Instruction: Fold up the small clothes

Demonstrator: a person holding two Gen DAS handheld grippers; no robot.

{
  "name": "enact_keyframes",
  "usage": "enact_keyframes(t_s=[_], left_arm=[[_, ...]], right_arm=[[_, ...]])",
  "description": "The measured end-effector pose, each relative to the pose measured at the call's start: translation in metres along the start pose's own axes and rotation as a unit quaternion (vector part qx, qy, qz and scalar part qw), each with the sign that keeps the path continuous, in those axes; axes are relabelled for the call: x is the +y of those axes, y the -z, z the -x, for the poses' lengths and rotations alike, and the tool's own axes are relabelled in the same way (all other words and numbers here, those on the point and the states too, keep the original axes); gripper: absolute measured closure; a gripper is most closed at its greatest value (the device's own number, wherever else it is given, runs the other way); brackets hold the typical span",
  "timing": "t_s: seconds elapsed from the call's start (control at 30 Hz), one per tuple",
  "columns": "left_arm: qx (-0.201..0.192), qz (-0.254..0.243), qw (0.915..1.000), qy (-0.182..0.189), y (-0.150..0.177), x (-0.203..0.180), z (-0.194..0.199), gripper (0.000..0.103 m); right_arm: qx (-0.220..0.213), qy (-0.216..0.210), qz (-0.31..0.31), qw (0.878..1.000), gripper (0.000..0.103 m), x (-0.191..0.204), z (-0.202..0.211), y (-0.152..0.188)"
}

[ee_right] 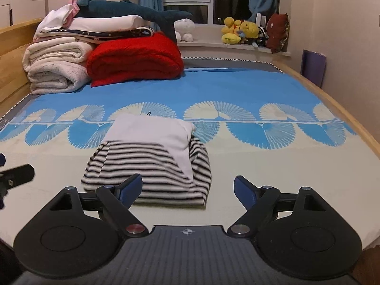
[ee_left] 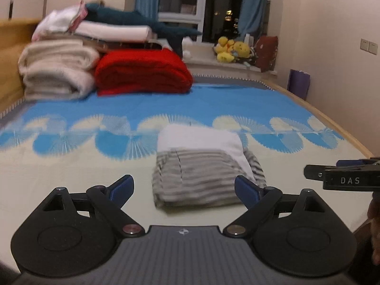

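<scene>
While folded, garment (ee_right: pixel 152 163) mid-bed (ee_right: pixel 261 178).

Warm, dim indoor light; the window (ee_right: pixel 209 0) far ahead of our claws is dark. Our left wrist view is motion-blurred throughout; the right is sharper. Fisheye bends the bed edge (ee_right: pixel 332 99) and blackens corners. Soft shadows, no glare.

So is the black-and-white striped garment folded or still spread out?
Folded. The black-and-white striped garment lies as a compact layered bundle on the bed, a white panel doubled over its top; both tools are open, clear of it.
</scene>
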State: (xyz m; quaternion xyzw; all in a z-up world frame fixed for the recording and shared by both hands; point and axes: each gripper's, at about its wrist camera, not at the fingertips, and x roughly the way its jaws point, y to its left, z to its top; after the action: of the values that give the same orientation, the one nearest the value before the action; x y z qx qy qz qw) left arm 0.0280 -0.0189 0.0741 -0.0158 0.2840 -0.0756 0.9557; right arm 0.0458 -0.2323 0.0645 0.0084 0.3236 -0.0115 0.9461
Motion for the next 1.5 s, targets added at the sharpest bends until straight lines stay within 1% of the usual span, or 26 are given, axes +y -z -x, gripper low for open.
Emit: enact_keyframes(t_s=[0.03,0.07,0.1,0.13,0.17,0.27,0.37,0.47,0.63,0.93,1.5], left_arm=[[0.013,0.001,0.9999,0.007,0.008,-0.001,-0.004,0.008],[0.032,-0.001,0.9995,0.006,0.016,-0.003,-0.011,0.007],[0.053,0.002,0.9985,-0.011,0.021,-0.005,-0.018,0.007],[0.066,0.008,0.9975,-0.023,0.023,-0.006,-0.023,0.007],[0.069,0.013,0.9971,-0.027,0.023,-0.007,-0.028,0.007],[0.060,0.016,0.9979,-0.018,0.018,-0.012,-0.034,0.004],[0.062,0.021,0.9978,-0.008,0.013,-0.017,-0.041,0.004],[0.062,0.016,0.9977,-0.022,0.013,-0.020,-0.044,0.004],[0.066,0.019,0.9974,-0.020,0.013,-0.018,-0.051,0.004],[0.060,0.017,0.9978,-0.023,0.014,-0.015,-0.051,0.004],[0.062,0.021,0.9976,-0.022,0.015,-0.012,-0.051,0.004]], right_arm=[[-0.002,-0.005,-0.006,1.000,0.018,0.000,0.001,0.008],[-0.006,-0.017,-0.017,1.000,0.018,-0.001,0.002,0.018],[-0.007,-0.027,-0.024,0.999,0.018,0.000,0.001,0.028],[0.009,-0.028,-0.024,0.999,0.020,0.001,-0.004,0.035],[0.024,-0.026,-0.022,0.999,0.020,0.003,-0.007,0.037],[0.009,-0.038,-0.011,0.999,0.019,0.011,-0.008,0.036],[0.005,-0.029,0.019,0.999,0.019,0.022,-0.016,0.038],[0.001,-0.047,0.014,0.999,0.020,0.026,-0.021,0.035],[0.007,-0.041,0.016,0.999,0.020,0.029,-0.028,0.037],[0.005,-0.041,0.017,0.999,0.020,0.030,-0.029,0.038],[0.006,-0.040,0.016,0.999,0.023,0.034,-0.029,0.037]])
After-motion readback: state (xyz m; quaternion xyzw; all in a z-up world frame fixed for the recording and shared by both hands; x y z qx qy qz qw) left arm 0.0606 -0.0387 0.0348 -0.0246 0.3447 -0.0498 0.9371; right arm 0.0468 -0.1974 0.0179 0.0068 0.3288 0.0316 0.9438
